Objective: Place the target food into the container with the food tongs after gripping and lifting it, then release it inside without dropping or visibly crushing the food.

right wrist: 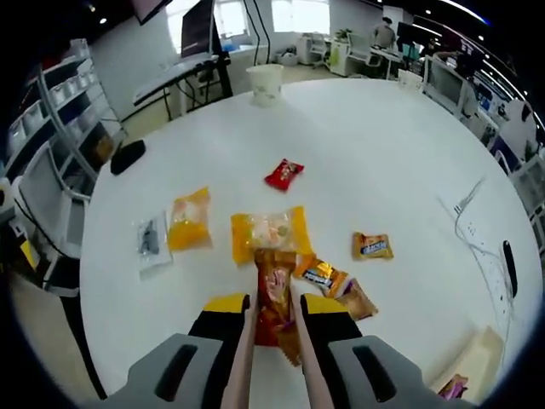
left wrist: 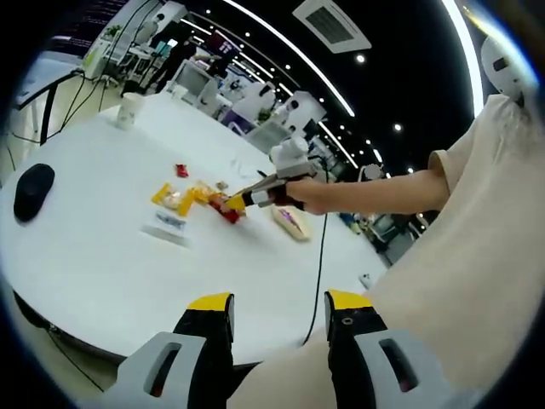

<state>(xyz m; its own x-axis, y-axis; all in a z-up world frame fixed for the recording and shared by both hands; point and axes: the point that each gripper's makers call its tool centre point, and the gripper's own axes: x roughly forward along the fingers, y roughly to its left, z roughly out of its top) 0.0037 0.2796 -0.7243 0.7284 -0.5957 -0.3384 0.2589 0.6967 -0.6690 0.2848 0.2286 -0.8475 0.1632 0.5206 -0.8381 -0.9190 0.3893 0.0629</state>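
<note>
Here the brown snack packet (right wrist: 274,298) is pinched between the pale food tongs (right wrist: 243,358) squeezed by the right tool (right wrist: 272,308) above the white worktop (right wrist: 383,162), presumably for lifting, while the left tool (left wrist: 279,303) is held apart, idle.

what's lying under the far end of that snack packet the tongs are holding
The brown-red snack packet, pinched in the tongs that the right tool squeezes, overlaps the near edge of a yellow-ended clear packet on the white table. Whatever lies beneath its middle is covered.
</note>
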